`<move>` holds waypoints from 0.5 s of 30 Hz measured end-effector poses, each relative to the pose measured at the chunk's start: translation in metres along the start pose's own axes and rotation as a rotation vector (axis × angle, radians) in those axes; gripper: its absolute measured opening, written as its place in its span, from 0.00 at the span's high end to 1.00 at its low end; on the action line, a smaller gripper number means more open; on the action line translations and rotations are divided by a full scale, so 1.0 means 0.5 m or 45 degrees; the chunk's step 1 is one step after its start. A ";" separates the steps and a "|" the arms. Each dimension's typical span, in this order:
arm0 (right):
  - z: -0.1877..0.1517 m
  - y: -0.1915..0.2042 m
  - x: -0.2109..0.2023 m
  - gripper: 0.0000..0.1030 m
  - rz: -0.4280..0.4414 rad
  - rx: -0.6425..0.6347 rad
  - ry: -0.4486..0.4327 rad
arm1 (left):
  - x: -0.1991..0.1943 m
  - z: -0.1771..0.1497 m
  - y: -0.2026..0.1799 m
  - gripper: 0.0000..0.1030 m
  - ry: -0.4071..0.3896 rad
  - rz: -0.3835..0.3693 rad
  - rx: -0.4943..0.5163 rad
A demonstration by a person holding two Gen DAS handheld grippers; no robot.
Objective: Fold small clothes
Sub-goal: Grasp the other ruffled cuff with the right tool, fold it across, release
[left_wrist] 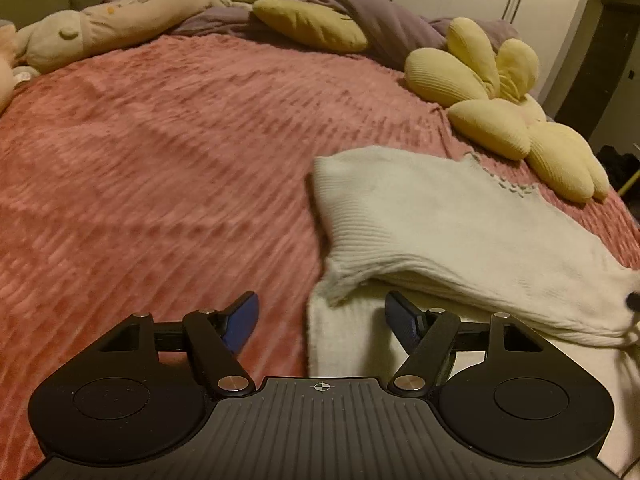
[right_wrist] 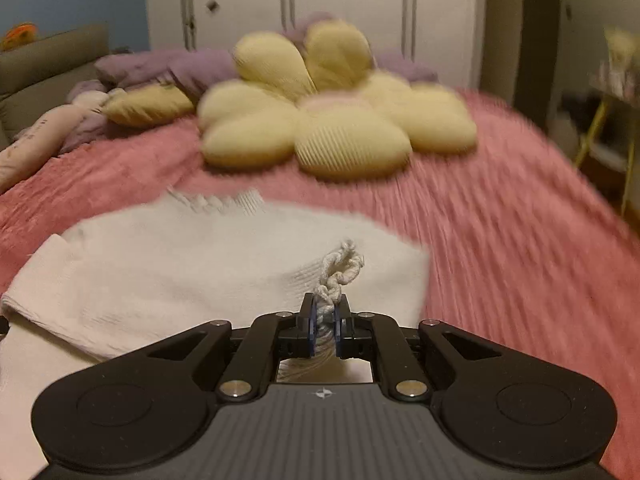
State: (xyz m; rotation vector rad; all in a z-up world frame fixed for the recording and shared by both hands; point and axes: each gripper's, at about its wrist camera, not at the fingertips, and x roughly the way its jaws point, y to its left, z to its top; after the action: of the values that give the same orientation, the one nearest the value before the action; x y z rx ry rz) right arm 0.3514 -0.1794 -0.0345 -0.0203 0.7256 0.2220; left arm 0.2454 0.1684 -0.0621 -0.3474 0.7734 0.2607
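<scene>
A pink ribbed bedspread (left_wrist: 160, 168) fills most of both views, its surface blurred in the right wrist view. Along its far edge lies a rumpled purple blanket (left_wrist: 360, 12), with white wardrobe doors (right_wrist: 352, 4) standing behind it. On the far right part of the bedspread sits a yellow flower-shaped cushion (right_wrist: 340, 120), and a long beige plush toy (left_wrist: 120, 20) stretches along the far left edge next to a single yellow pillow (left_wrist: 312, 24). Near the grippers, right of the middle of the bedspread, lies the white knitted garment (left_wrist: 440, 220), one ribbed layer folded over another, its far edge just short of the cushion. The left gripper (left_wrist: 322, 322) hangs above the garment's near left edge with its blue pads (left_wrist: 240, 320) spread wide and nothing between them; the left pad is over bare bedspread, the right one over the white knit. The right gripper (right_wrist: 324, 316) is pinched narrow on a white twisted cord (right_wrist: 340, 268) of the garment, which sticks up beyond the fingertips, at the garment's near right side.
</scene>
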 end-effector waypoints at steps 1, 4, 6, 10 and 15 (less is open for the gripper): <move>-0.004 -0.013 0.006 0.88 0.030 0.040 0.023 | -0.001 0.001 -0.007 0.26 -0.001 -0.004 0.008; -0.015 -0.029 0.012 0.84 0.055 0.076 0.066 | -0.001 0.006 -0.027 0.26 -0.004 -0.004 0.058; -0.022 -0.032 0.016 0.85 0.066 0.090 0.076 | 0.003 0.010 -0.040 0.26 0.000 0.004 0.094; -0.017 -0.032 -0.001 0.92 0.002 0.027 0.023 | 0.006 0.014 -0.052 0.26 -0.008 0.003 0.102; -0.013 -0.027 0.016 0.92 -0.136 -0.044 -0.001 | 0.020 0.011 -0.051 0.26 0.024 0.022 0.089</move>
State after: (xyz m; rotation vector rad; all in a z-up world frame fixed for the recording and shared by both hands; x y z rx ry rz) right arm 0.3556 -0.1917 -0.0456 -0.0918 0.7177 0.1320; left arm 0.2647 0.1482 -0.0604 -0.2775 0.8020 0.2459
